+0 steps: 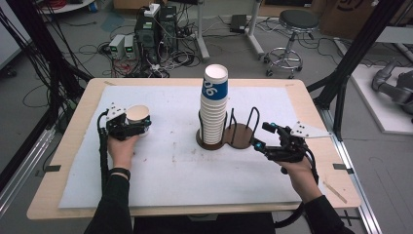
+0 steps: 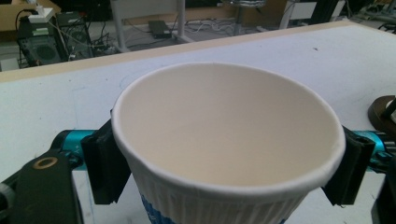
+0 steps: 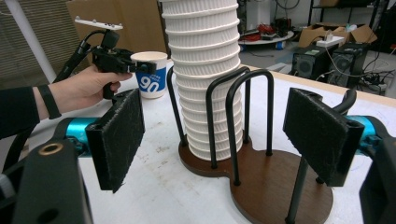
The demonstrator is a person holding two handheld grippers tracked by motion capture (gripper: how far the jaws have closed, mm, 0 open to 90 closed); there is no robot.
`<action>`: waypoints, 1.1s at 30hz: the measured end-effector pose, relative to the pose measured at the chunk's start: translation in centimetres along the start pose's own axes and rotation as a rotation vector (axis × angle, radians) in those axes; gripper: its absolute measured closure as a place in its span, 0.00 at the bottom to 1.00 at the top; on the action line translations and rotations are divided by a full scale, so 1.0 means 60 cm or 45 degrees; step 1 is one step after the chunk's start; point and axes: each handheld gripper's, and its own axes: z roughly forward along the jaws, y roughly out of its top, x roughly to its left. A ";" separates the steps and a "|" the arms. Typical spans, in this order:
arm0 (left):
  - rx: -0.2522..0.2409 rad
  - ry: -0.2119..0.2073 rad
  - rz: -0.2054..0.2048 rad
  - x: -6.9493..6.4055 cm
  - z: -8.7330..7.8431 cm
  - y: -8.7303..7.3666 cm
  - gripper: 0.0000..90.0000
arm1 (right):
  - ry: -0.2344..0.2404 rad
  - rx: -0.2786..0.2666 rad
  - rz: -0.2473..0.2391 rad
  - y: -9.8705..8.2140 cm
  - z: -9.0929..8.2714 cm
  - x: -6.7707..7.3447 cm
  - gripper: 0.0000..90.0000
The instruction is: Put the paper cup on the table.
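Your cup (image 2: pixel 229 154) stands upright on the left of the table (image 1: pixel 78 161), empty, a blue "90" on its side — your left gripper (image 1: pixel 127 127) has its pads at the cup's sides, jaws just opening. The stack (image 1: pixel 214 105) fills one bay of the holder (image 1: pixel 238 139). Your right gripper (image 1: pixel 265 139) gapes empty beside it.
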 end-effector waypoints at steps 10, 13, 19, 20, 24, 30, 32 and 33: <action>0.106 0.029 0.019 -0.010 -0.001 0.001 0.20 | 0.024 0.003 -0.012 0.003 0.005 0.009 0.23; 0.118 0.030 0.019 -0.009 -0.003 0.001 0.19 | 0.022 -0.003 -0.015 0.003 0.005 0.008 0.23; 0.130 0.033 0.012 -0.012 -0.005 0.003 0.19 | 0.023 -0.003 -0.014 0.003 0.005 0.008 0.23; 0.134 0.032 0.009 -0.013 -0.006 0.003 0.19 | 0.023 -0.003 -0.014 0.003 0.005 0.008 0.23; 0.139 0.036 -0.010 -0.016 -0.009 0.006 0.11 | 0.025 -0.004 -0.013 0.003 0.005 0.008 0.23; 0.193 0.071 -0.007 -0.024 -0.010 0.010 0.02 | 0.031 -0.006 -0.012 0.004 0.005 0.009 0.23; 0.197 0.093 -0.003 -0.026 -0.012 0.011 0.02 | 0.033 -0.008 -0.012 0.004 0.005 0.009 0.23; 0.199 0.093 -0.006 -0.026 -0.013 0.012 0.02 | 0.034 -0.009 -0.010 0.004 0.005 0.009 0.23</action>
